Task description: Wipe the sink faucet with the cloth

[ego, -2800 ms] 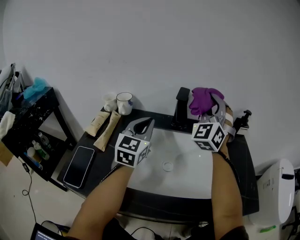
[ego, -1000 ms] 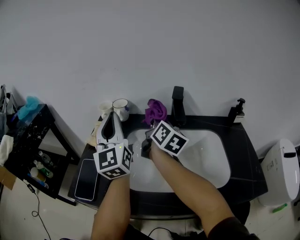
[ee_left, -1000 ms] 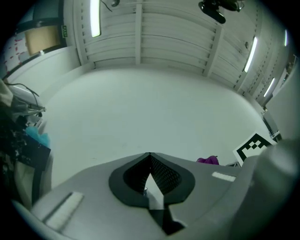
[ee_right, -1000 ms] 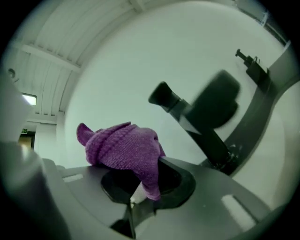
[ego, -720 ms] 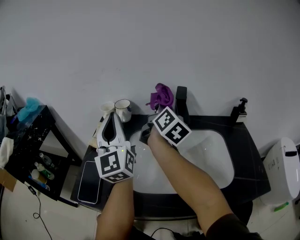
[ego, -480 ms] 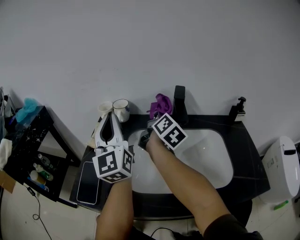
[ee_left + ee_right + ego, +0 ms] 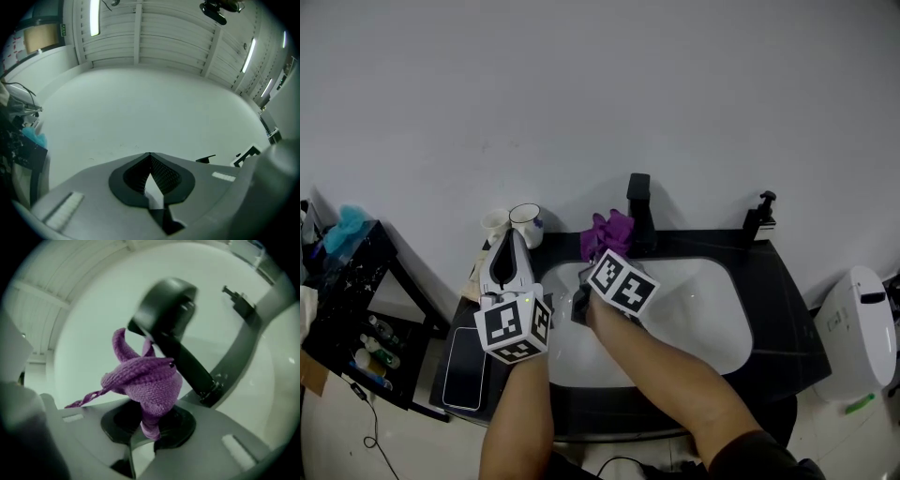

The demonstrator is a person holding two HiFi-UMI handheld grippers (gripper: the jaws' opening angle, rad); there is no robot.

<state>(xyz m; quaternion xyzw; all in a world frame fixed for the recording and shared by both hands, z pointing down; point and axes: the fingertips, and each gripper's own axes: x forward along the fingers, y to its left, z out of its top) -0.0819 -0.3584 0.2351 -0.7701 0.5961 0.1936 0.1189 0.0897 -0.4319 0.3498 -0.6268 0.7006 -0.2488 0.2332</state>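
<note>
**A:** While the right gripper (image 7: 600, 253) hangs over the sink's left rim, what is in its claw?

**B:** Purple knitted cloth (image 7: 145, 380). Jaws pinch its lower end. The rest is bunched above the tips, with one thin strand trailing to the left.

**A:** Cloth relative to the faucet?

**B:** Head view: just left of the black faucet (image 7: 639, 202), at the back edge of the white sink (image 7: 712, 328). Right gripper view: cloth sits in front of the faucet's slanted spout. Cannot tell whether they touch.

**A:** Left gripper?

**B:** Left gripper (image 7: 508, 239) is over the left end of the black countertop (image 7: 778, 314), well apart from the faucet. Jaws are pressed together with nothing between them, and they point at the bare wall.

**A:** Anything else noted?

**B:** Two white mugs (image 7: 523, 223) at the back left, near the left gripper's tips. Dark phone (image 7: 467, 373) lies flat at the front left. Black pump dispenser (image 7: 757, 216) at the back right. Black side rack (image 7: 352, 281) stands left of the countertop.
</note>
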